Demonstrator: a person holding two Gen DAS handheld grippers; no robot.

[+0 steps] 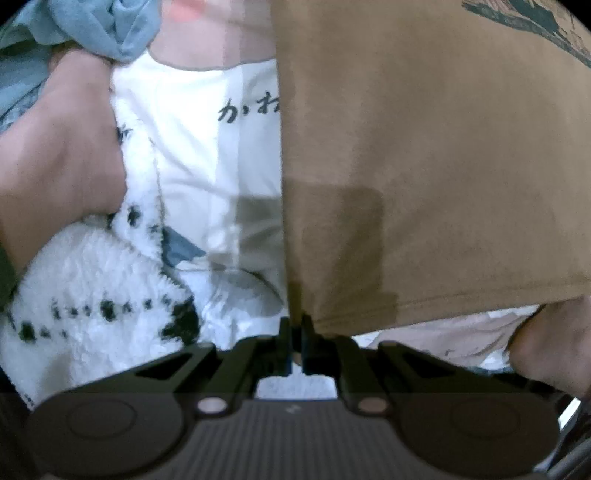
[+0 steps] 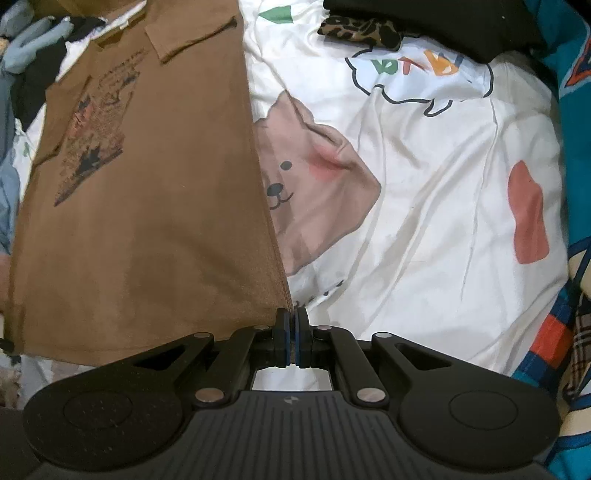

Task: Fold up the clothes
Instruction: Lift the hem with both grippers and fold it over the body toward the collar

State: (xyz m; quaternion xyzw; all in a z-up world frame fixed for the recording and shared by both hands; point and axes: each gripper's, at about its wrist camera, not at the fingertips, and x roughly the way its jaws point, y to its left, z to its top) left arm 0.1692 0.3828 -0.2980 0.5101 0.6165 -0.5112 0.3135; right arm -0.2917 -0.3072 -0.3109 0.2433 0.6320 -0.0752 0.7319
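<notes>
Left claw [image 1: 295,325]: jaws together, clamped on the hem corner of the brown shirt [image 1: 424,155].
Right claw [image 2: 291,325]: jaws together, pinching the shirt's other hem corner [image 2: 284,301].
Shirt: brown tee [image 2: 147,206], print side up, stretched from my two claws toward its collar over the bed sheet [image 2: 424,221]; sleeve already turned in at the top.
Step, my guess: carrying the hem up to the collar for the cross fold.
Doing it well: keep both corners level and the hem taut; lay it square on the collar line; let go only once the cloth lies flat.
Risk: one corner lagging skews the fold.
Hard to see: left view is blurred; collar end is cut off there.
Hidden: how much cloth sits between the pads; whether the shirt's far end rests on the sheet.
Clutter: fluffy white blanket [image 1: 92,288], blue garment [image 1: 103,29], dark pile [image 2: 443,22].
</notes>
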